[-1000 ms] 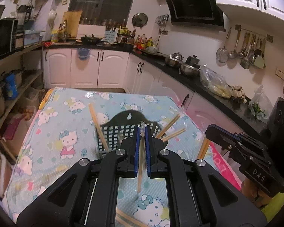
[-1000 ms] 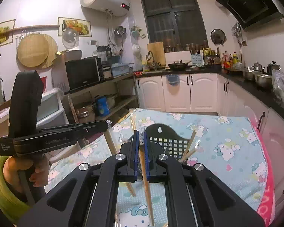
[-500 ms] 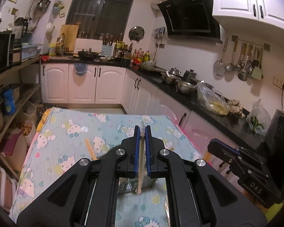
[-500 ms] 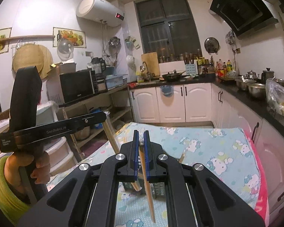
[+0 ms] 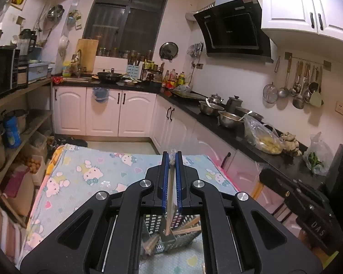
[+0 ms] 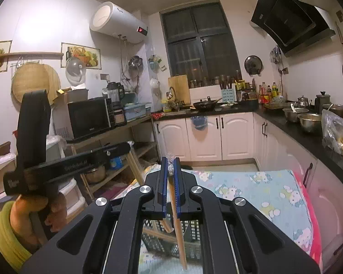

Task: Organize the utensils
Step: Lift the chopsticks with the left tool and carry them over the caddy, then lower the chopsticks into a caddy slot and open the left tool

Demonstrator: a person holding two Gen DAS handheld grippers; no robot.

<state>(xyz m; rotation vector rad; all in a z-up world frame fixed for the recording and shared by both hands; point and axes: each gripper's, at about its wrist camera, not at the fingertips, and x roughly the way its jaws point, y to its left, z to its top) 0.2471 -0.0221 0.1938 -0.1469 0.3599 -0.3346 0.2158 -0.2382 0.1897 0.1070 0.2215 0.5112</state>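
Above patterned tablecloth (image 5: 84,178), both closed grippers pinch 1 chopstick (image 5: 169,205) each.

Two grippers – the left gripper (image 5: 172,159) and the right gripper (image 6: 170,163) – each pinch one wrapped chopstick: one chopstick (image 5: 170,203) on the left, one chopstick (image 6: 177,223) on the right. One dark mesh basket (image 6: 192,230) sits below on the tabletop (image 6: 263,187), holding at least three more sticks – the exact count is hidden

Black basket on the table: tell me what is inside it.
The black basket holds several wooden chopsticks lying slanted against its mesh walls. How many cannot be counted: the left gripper covers most of the basket, and the same goes in the right wrist view.
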